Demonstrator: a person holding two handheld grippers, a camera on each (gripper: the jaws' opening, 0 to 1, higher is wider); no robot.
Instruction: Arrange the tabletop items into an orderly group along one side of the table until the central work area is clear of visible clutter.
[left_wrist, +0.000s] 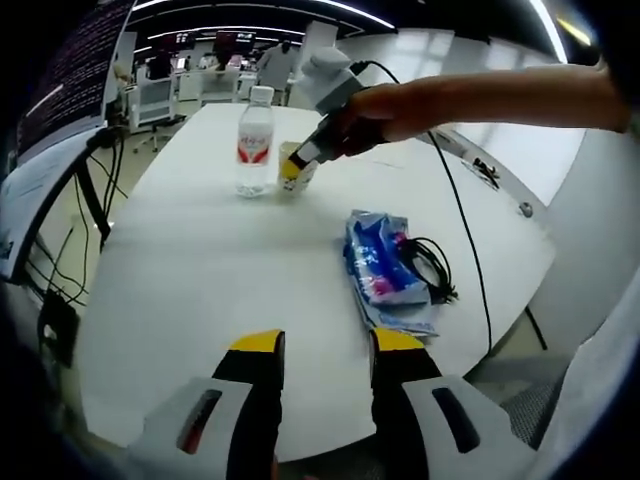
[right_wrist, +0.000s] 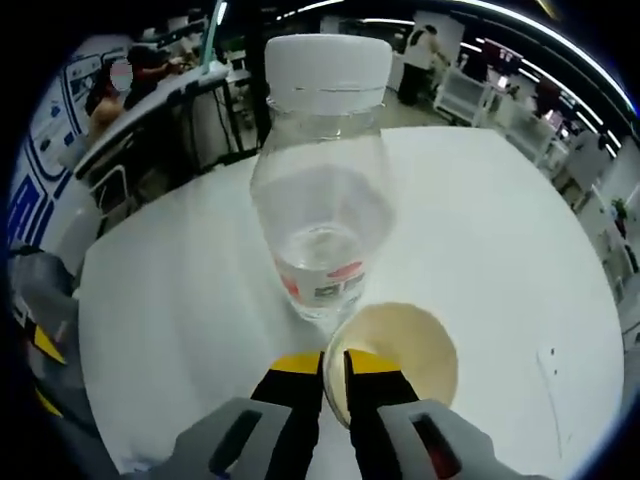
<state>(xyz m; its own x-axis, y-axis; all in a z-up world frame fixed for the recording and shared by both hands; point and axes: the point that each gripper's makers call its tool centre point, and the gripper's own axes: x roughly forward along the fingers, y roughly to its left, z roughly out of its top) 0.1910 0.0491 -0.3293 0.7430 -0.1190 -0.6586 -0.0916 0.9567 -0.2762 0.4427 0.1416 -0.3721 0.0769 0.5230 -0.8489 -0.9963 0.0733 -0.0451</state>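
Observation:
On the white round table (left_wrist: 200, 270) a clear water bottle (left_wrist: 255, 140) with a white cap and red label stands upright at the far side. Right beside it is a small paper cup (left_wrist: 297, 172). My right gripper (left_wrist: 296, 168), held by a person's hand, reaches in from the right and is shut on the cup. In the right gripper view the yellow-tipped jaws (right_wrist: 335, 365) pinch the rim of the cup (right_wrist: 405, 350), and the bottle (right_wrist: 320, 190) stands just behind it. My left gripper (left_wrist: 327, 345) hovers open over the near table edge, holding nothing.
A blue and white packet (left_wrist: 385, 265) lies at the table's right, with a coiled black cable (left_wrist: 432, 265) against it. A monitor (left_wrist: 70, 80) and hanging cables stand off the left edge. Desks, chairs and people fill the background.

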